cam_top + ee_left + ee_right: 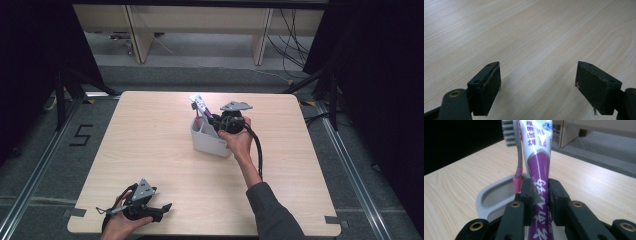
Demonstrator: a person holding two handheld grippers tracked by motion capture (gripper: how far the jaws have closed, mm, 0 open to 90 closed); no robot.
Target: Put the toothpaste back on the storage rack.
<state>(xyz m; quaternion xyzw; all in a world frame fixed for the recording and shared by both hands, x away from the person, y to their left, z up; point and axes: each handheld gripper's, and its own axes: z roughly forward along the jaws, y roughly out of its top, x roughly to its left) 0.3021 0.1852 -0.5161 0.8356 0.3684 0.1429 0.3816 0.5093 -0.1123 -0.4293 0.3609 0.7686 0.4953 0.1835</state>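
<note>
Spreading under everything is the pale wooden table (150, 145); take the grey holder (209, 141) as your landmark, standing a little beyond the table's middle. On the dark floor to the left of the table, well apart from the holder, you can read a taped "5" (81, 135).

Your right gripper (540, 195) sits right at the holder, its jaws pinching the purple-and-white toothpaste tube (538, 157) low on its body. The tube stands upright in the holder, rising above the rim. Its white upper part carries purple Chinese characters and a small blue round mark, and white characters run down the purple part between the pads; you cannot read them clearly. A toothbrush (518, 157) with a grey stem and a pink band stands in the holder just beside the tube, its bristle head up near the tube's top.

Your left gripper (537, 82) rests at the table's near edge, well apart from the holder, its jaws spread wide over bare wood with nothing between them.
</note>
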